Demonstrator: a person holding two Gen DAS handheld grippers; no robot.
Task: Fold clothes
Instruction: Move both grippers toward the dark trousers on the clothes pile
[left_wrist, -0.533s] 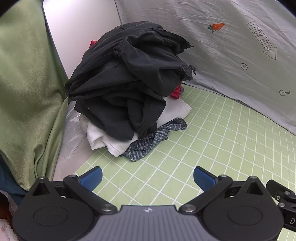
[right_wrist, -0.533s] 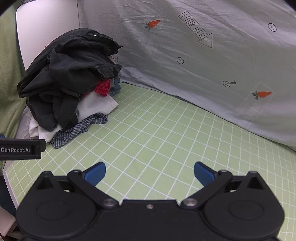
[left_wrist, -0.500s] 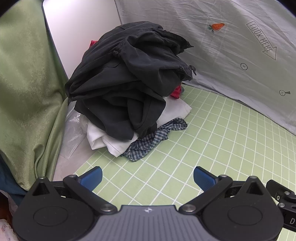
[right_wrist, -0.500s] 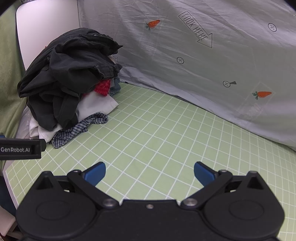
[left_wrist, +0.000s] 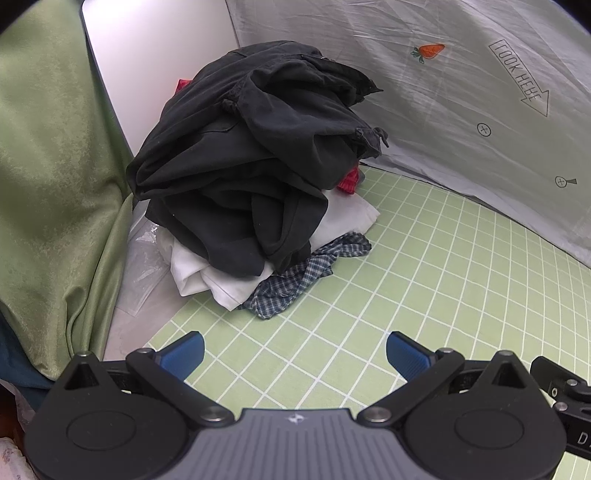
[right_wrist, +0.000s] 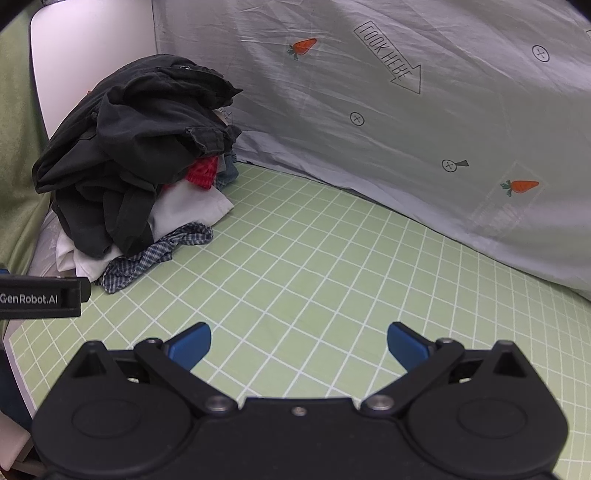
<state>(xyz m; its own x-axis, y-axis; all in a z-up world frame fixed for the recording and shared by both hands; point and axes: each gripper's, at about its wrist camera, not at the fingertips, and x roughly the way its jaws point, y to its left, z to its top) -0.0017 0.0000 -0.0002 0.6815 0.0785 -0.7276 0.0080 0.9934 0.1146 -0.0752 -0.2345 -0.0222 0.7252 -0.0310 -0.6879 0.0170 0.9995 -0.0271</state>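
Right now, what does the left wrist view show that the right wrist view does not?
Only the left wrist view shows the clear plastic bag beside the pile and the left gripper, open and empty. Only the right wrist view shows the second carrot print on the grey sheet and the right gripper, also open and empty. Both show the black garment on top, white cloth, checked shirt and green grid mat.

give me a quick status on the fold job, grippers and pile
Left gripper open, empty. Right gripper open, empty. Clothes pile untouched on green grid mat, black garment on top. Nothing in the way.
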